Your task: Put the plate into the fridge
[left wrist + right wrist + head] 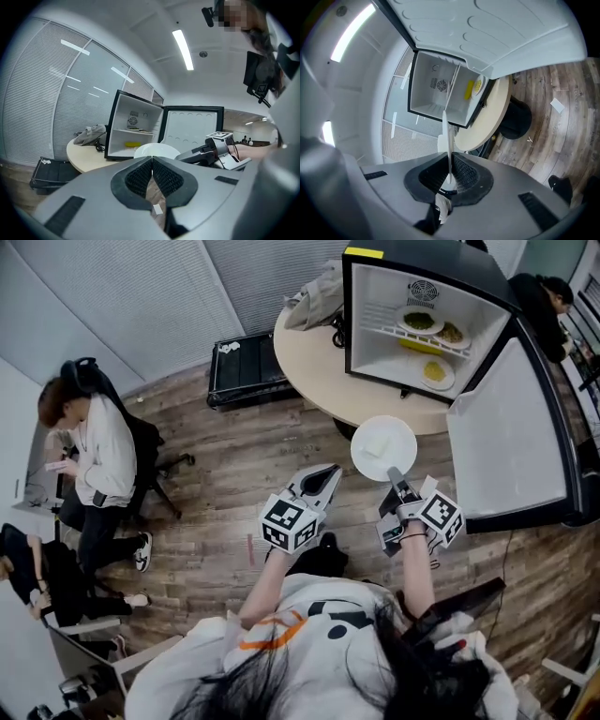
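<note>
The right gripper [394,474] has its jaws clamped on the rim of the white plate [380,448], which hangs over the floor beside the round table [319,371]. On the table, the fridge [370,310] stands open. The left gripper [328,472] is alongside, jaws closed on nothing.

Nothing legible anywhere — cubes [286,521] on the left tool [333,469] and right tool [395,473] show only square marker patterns.
</note>
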The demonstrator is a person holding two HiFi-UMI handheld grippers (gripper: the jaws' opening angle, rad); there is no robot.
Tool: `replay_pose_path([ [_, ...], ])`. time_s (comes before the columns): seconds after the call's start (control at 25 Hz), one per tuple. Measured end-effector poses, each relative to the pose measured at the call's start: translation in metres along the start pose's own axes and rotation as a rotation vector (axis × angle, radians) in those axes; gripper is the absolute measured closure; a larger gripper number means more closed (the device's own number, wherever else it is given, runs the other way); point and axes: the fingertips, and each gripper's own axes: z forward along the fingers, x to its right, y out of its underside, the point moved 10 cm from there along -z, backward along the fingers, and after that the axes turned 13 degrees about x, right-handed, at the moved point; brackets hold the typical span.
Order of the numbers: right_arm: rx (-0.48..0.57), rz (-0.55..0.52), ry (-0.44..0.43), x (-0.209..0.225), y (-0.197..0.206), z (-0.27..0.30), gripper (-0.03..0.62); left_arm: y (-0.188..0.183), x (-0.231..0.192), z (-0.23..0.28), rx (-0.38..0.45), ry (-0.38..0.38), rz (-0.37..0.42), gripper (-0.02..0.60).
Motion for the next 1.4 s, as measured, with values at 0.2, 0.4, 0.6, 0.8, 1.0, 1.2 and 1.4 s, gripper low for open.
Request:
replay_pose_path([
  [0.2,0.027,0.009,-0.001,-0.015,0.011,0.030,0.568,-0.007,-0.040,0.008,0.010,0.026,-0.015,0.571],
  [0.4,0.065,-0.003,0.012,-0.027,0.019,0.046,0.568,-0.010,-0.066,0.017,0.011,0.078,-0.021,0.571],
  [0.6,0.090,-0.003,0.016,-0.030,0.020,0.054,0.568,-0.009,-0.078,0.029,0.020,0.112,-0.049,0.571],
  [0.8,0.103,-0.001,0.027,-0.028,0.015,0.060,0.568,-0.004,-0.081,0.044,0.007,0.141,-0.065,0.571],
  [1.0,0.098,-0.029,0.063,-0.025,0.009,0.067,0.568,0.002,-0.085,0.053,-0.009,0.147,-0.076,0.571],
  [1.2,0.099,-0.018,0.063,-0.022,-0.005,0.088,0.568,0.000,-0.097,0.071,-0.009,0.133,-0.068,0.571],
  [1.4,0.109,-0.010,0.031,-0.025,-0.029,0.118,0.568,-0.007,-0.110,0.101,0.001,0.125,-0.054,0.571],
])
